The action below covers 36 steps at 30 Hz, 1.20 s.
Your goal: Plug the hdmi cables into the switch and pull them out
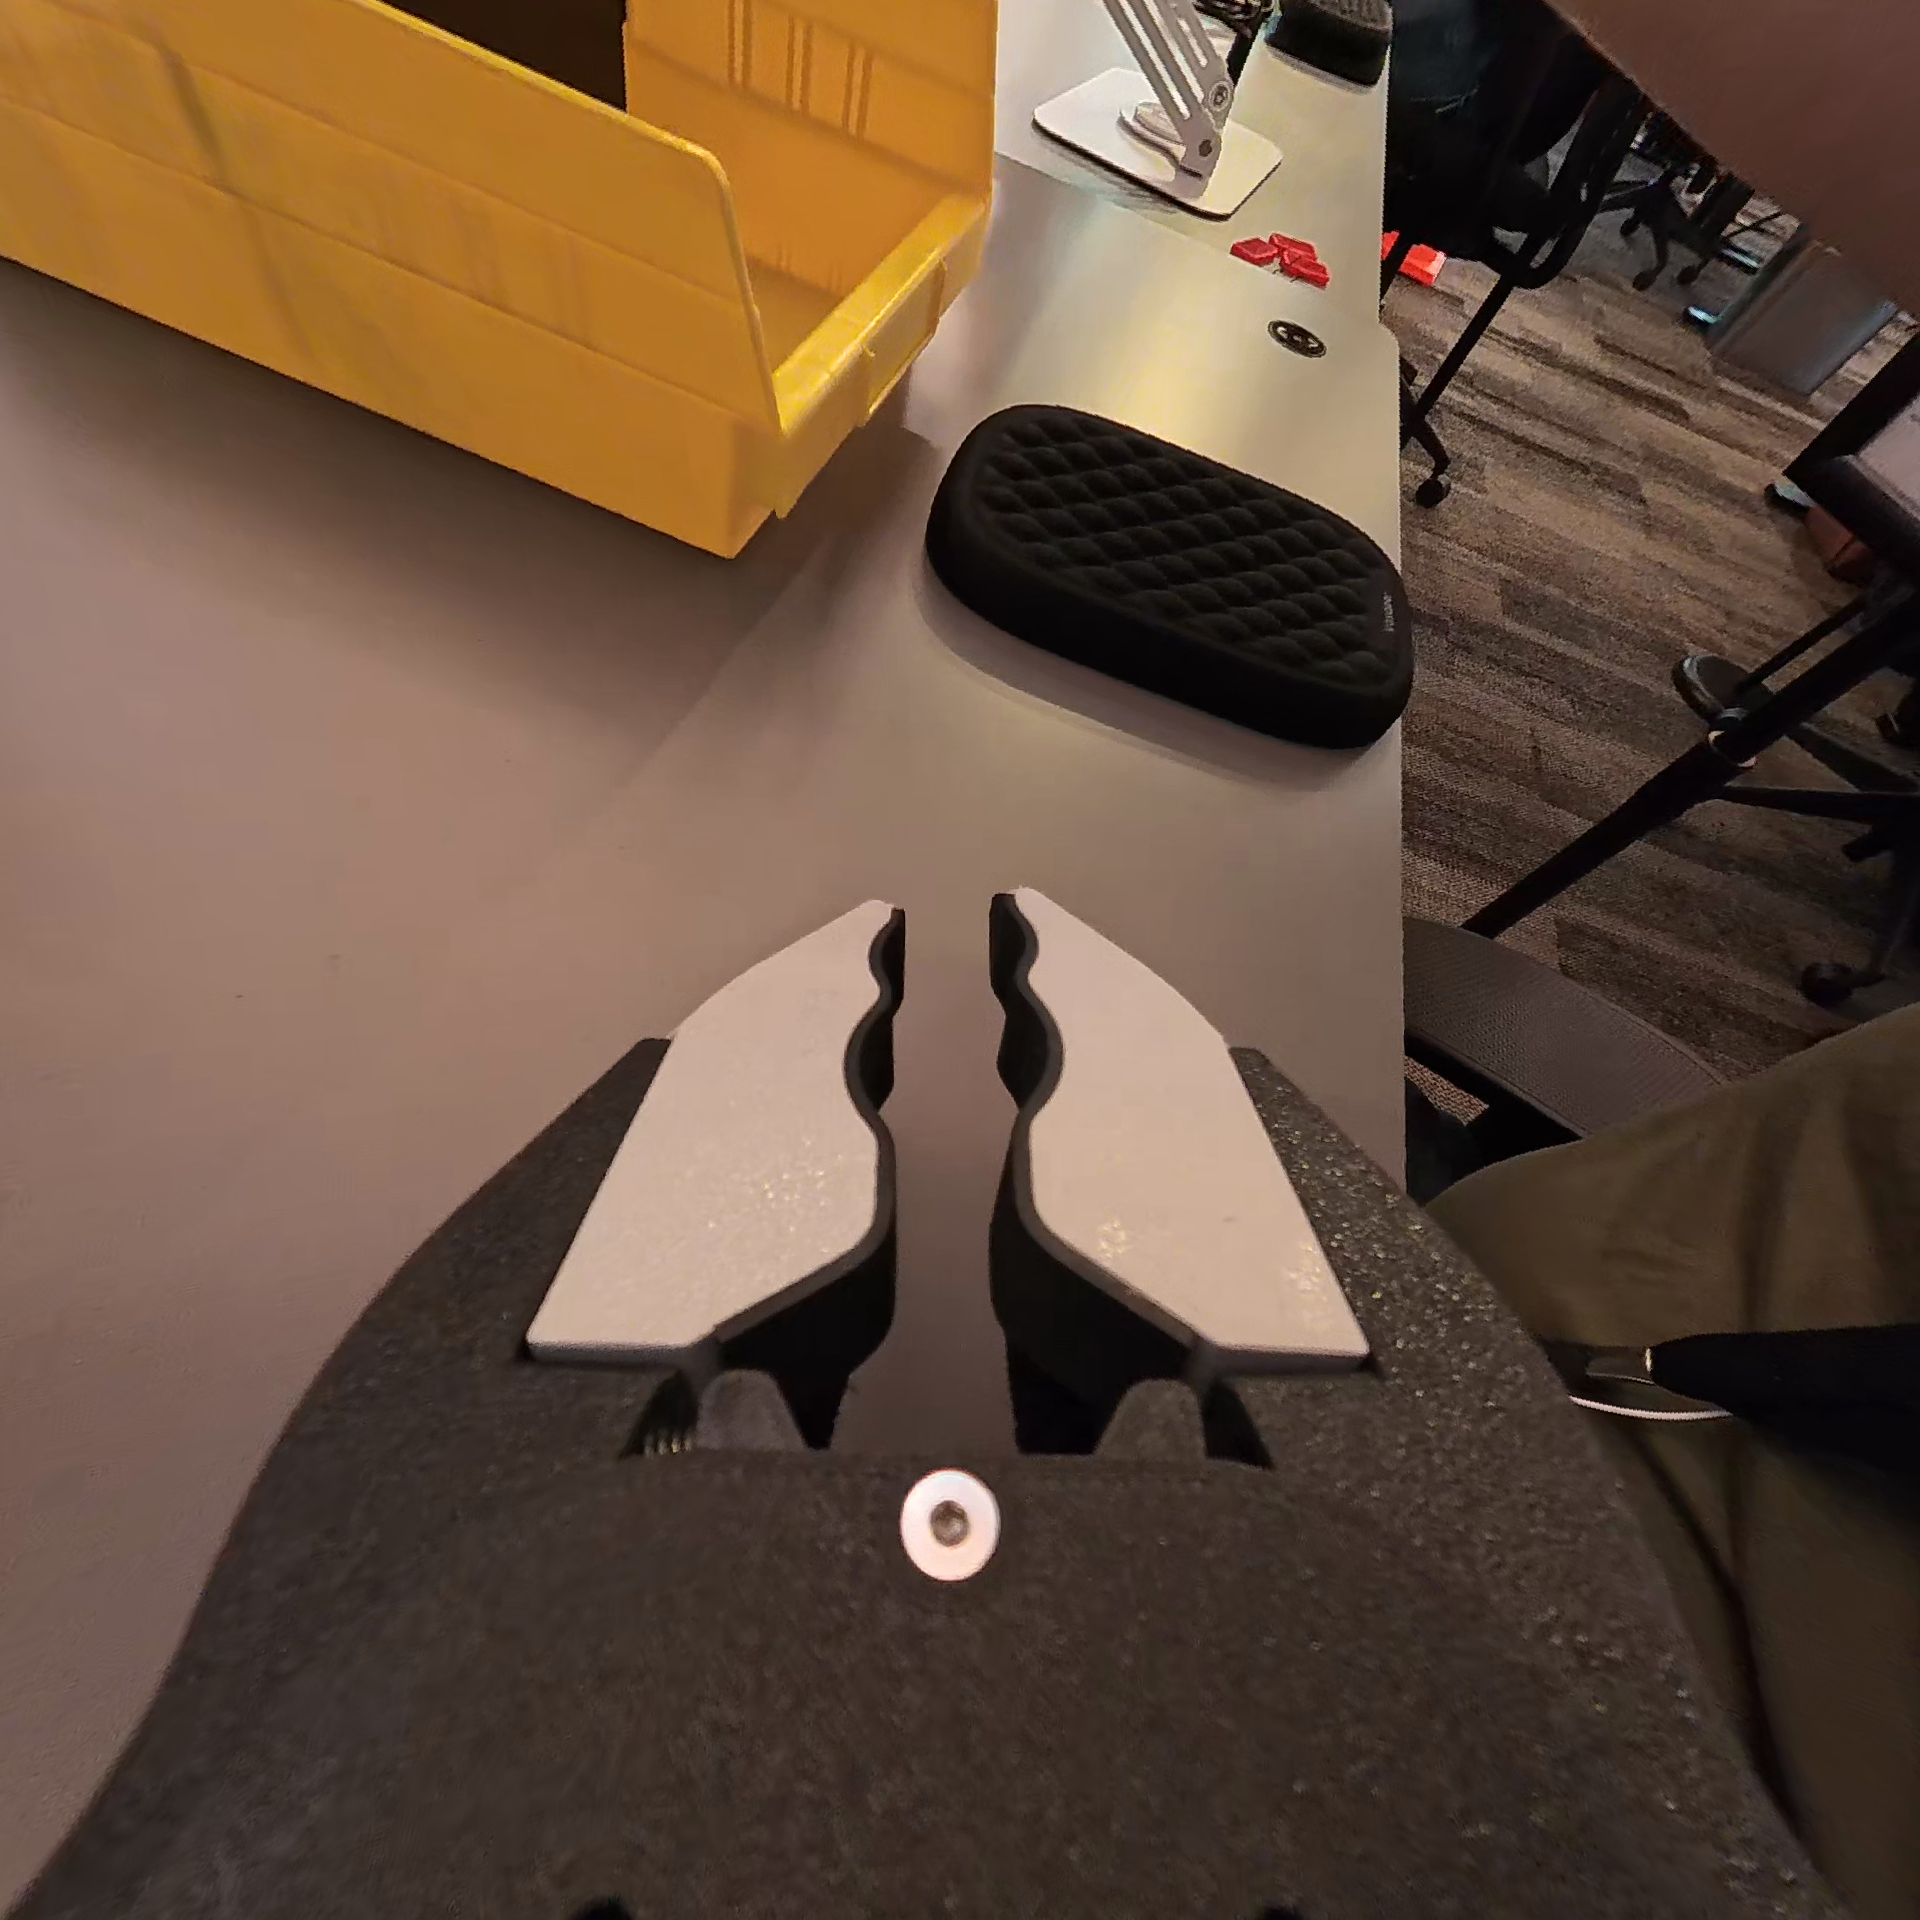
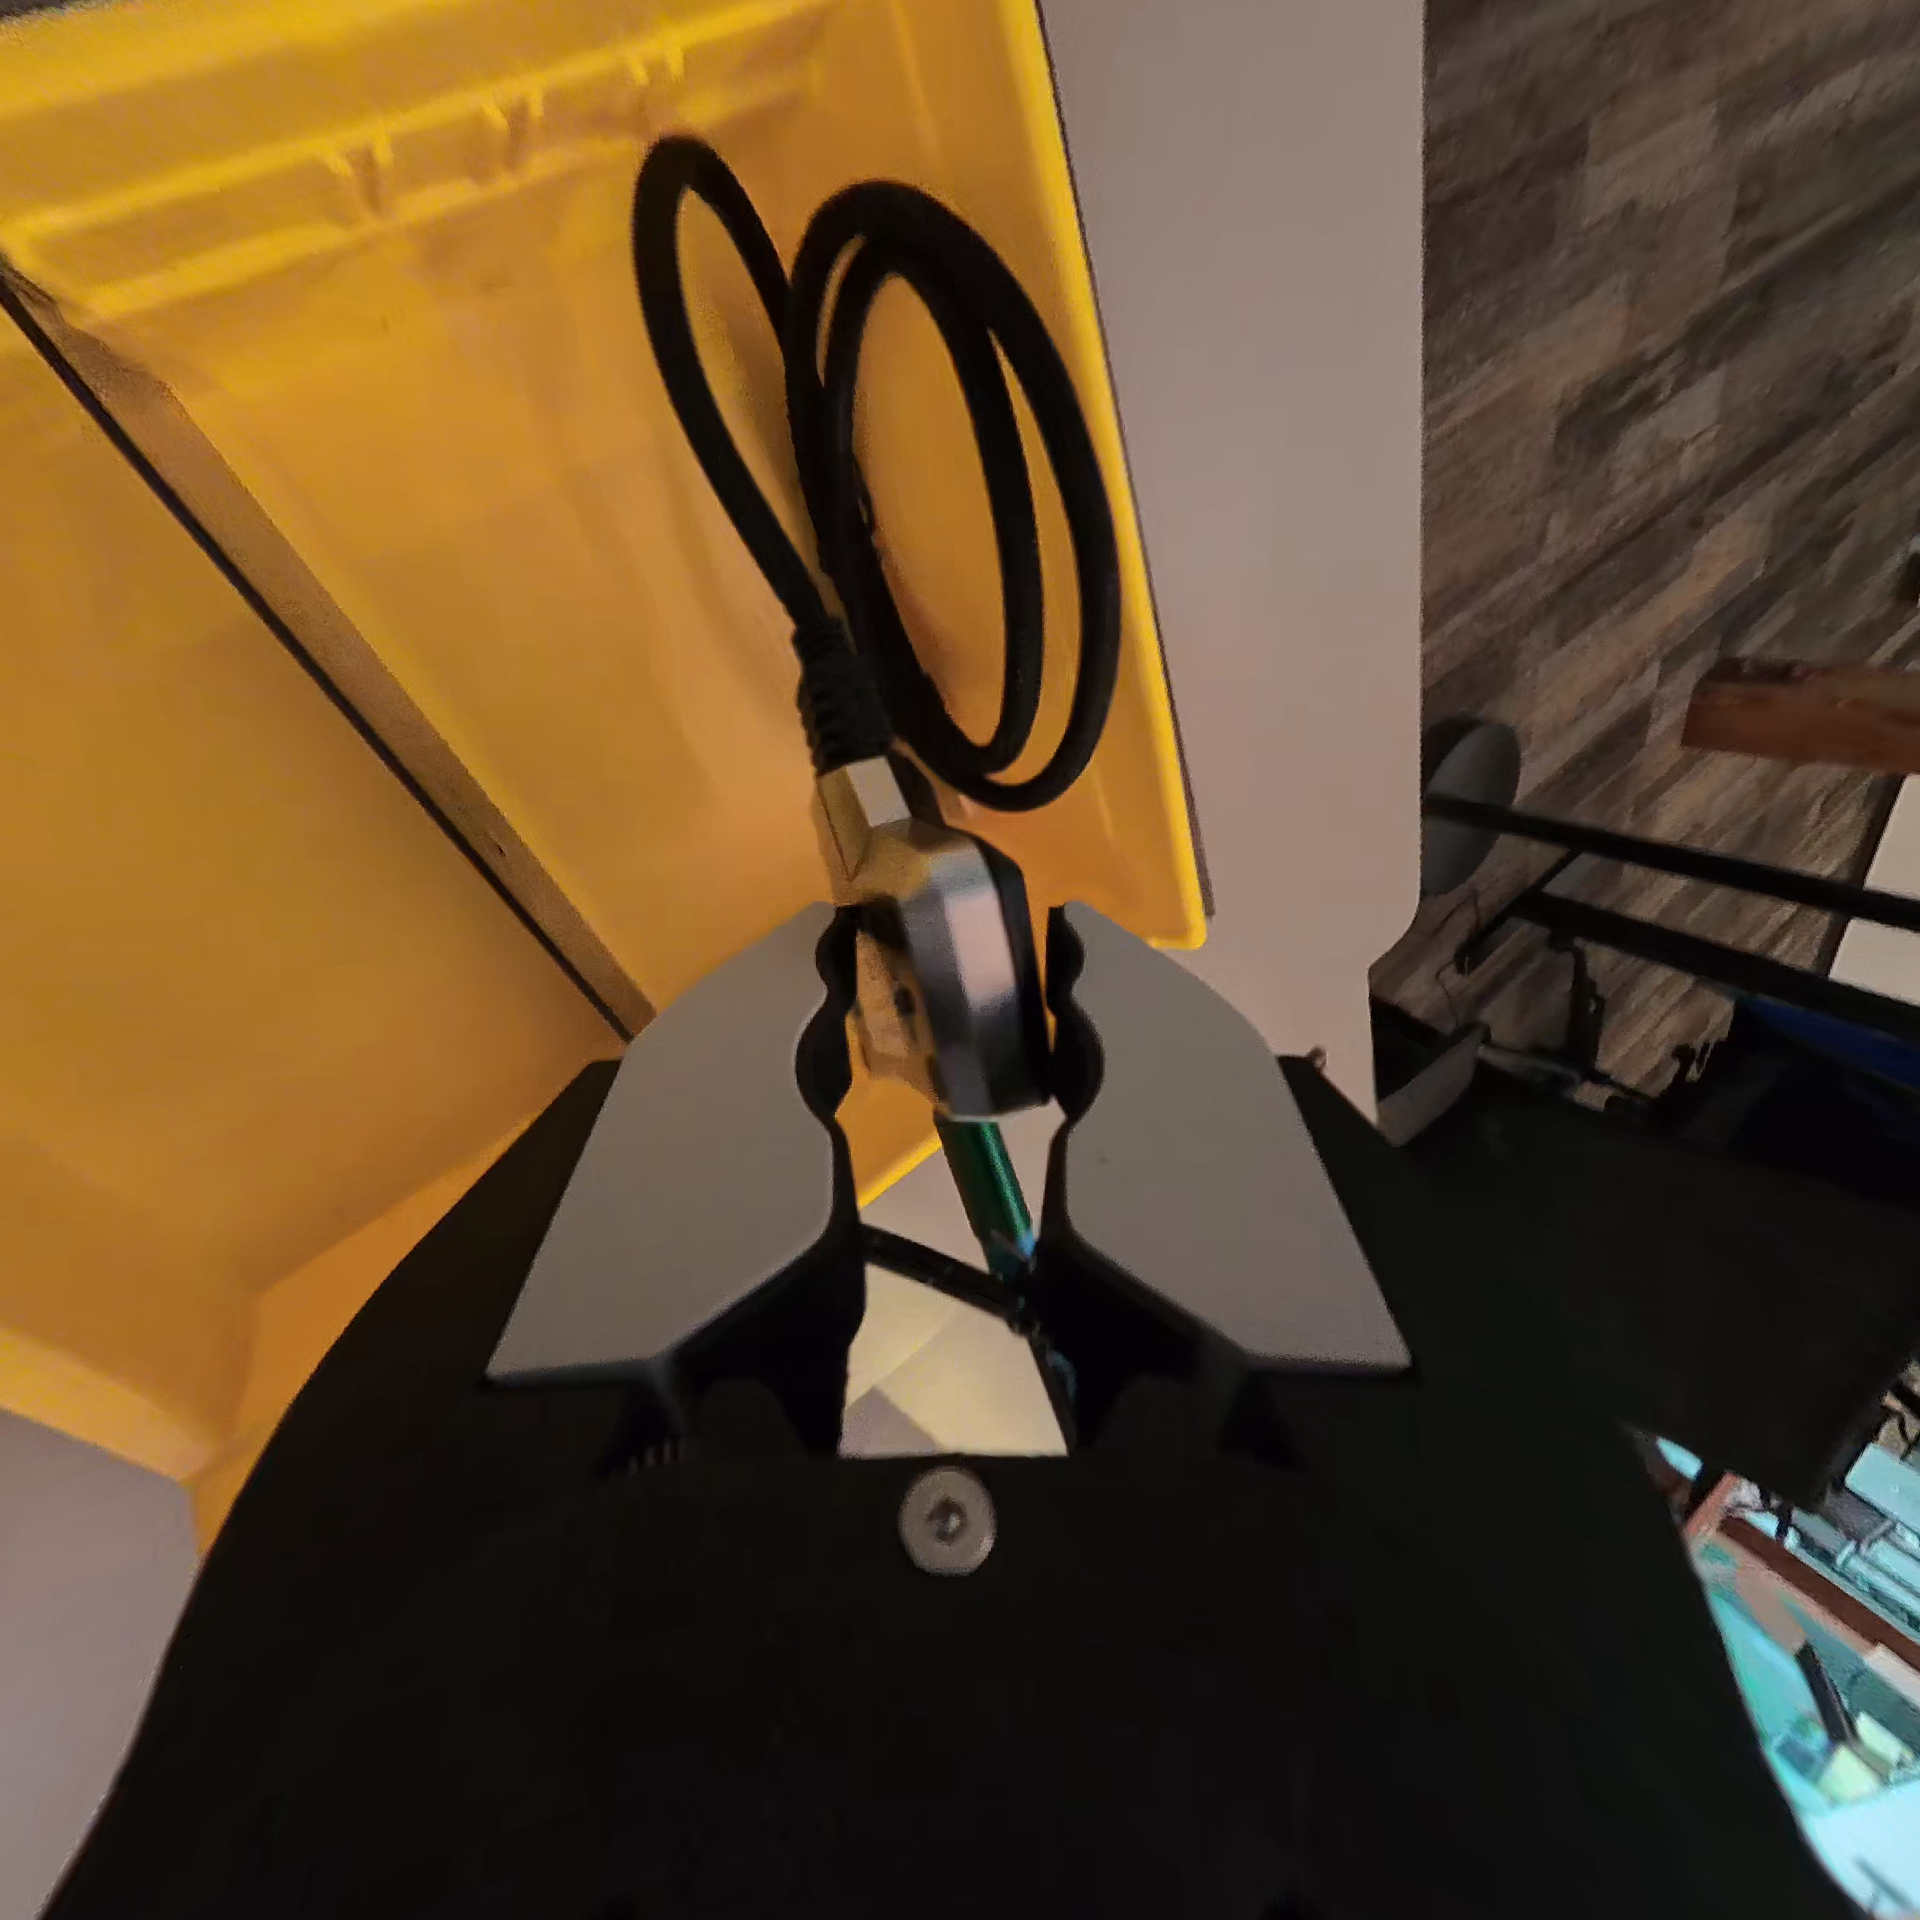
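Note:
In the right wrist view my right gripper (image 2: 948, 940) is shut on a small silver switch (image 2: 971, 982), held edge-on between the fingertips. A black braided HDMI cable (image 2: 940, 468) joins its top through a silver plug (image 2: 868, 805) and hangs in loops in front of the yellow bin (image 2: 416, 520). A thin green part (image 2: 987, 1174) sticks out below the switch. In the left wrist view my left gripper (image 1: 945, 920) is empty, its jaws a narrow gap apart, low over the grey table (image 1: 312, 831). No switch or cable shows in that view.
The yellow bin (image 1: 468, 260) stands at the back left of the table. A black quilted pad (image 1: 1174, 571) lies near the table's right edge. Farther back are a metal stand (image 1: 1164, 135) and red pieces (image 1: 1283, 258). A person's leg (image 1: 1714, 1299) and office chairs (image 1: 1507, 208) are to the right. The left gripper's tips are roughly 40 cm from the right gripper's.

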Each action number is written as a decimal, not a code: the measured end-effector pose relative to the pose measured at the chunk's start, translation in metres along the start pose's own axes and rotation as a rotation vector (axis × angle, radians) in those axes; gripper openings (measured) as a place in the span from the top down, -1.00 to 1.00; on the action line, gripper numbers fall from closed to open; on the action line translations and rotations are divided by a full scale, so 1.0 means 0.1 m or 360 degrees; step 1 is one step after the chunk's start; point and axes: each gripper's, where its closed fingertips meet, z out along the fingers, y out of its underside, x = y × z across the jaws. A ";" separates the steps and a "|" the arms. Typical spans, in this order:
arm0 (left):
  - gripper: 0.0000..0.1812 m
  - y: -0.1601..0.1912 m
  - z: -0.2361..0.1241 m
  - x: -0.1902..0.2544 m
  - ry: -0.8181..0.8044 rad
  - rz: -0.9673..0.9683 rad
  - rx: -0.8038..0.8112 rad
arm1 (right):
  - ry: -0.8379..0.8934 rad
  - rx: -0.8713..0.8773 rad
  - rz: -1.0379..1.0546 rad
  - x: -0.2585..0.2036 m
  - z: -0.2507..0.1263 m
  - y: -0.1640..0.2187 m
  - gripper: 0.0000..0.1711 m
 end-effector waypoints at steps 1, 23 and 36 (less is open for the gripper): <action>0.84 0.00 0.00 0.00 0.0003 -0.0002 -0.0002 | -0.0010 -0.0047 0.0011 0.00 0.01 0.04 0.58; 0.84 0.04 0.04 0.08 0.0032 0.0038 -0.0058 | 0.0098 0.1070 0.2058 0.01 -0.69 1.96 0.50; 0.85 0.07 0.04 -0.04 -0.0020 -0.0002 -0.0062 | -0.0203 0.1001 0.2166 -0.36 -0.27 1.90 0.65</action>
